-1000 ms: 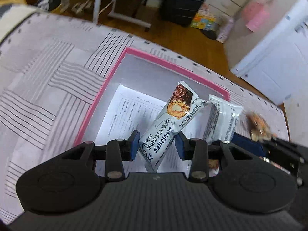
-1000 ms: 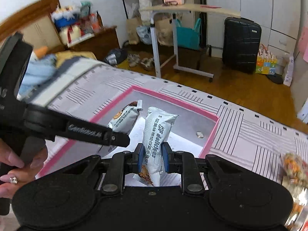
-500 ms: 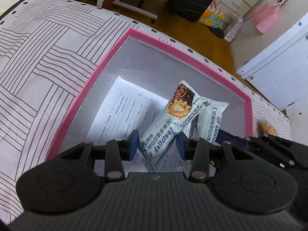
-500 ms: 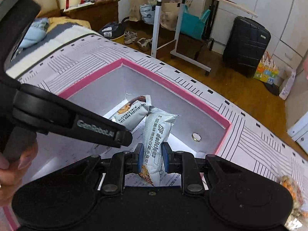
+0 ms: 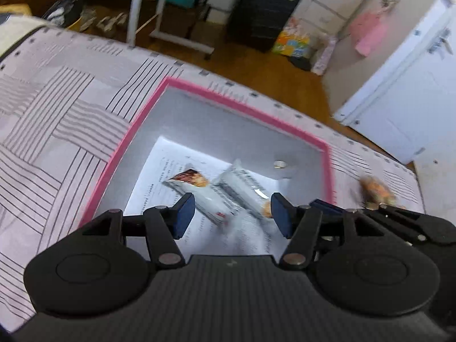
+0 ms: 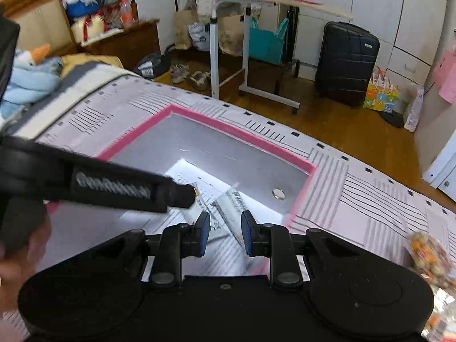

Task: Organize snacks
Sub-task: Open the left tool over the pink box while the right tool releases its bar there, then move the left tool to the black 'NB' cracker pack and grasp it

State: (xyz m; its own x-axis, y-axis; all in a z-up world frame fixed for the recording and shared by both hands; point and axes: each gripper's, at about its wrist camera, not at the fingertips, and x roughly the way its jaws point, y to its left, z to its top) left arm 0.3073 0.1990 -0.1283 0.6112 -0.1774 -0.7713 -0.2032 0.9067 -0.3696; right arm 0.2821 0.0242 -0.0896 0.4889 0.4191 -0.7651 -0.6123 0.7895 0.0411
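My left gripper (image 5: 232, 213) is spreading w/ nothing pinched, right gripper (image 6: 225, 233) also parted & empty, both over the pink-rimmed grey box (image 5: 199, 91), where two white foil snack bars (image 5: 199, 196) lie side by side on the printed paper sheet (image 5: 159, 176) inside.

Two snack packets (image 5: 199, 196) (blurred) under opening left gripper (image 5: 232, 213)
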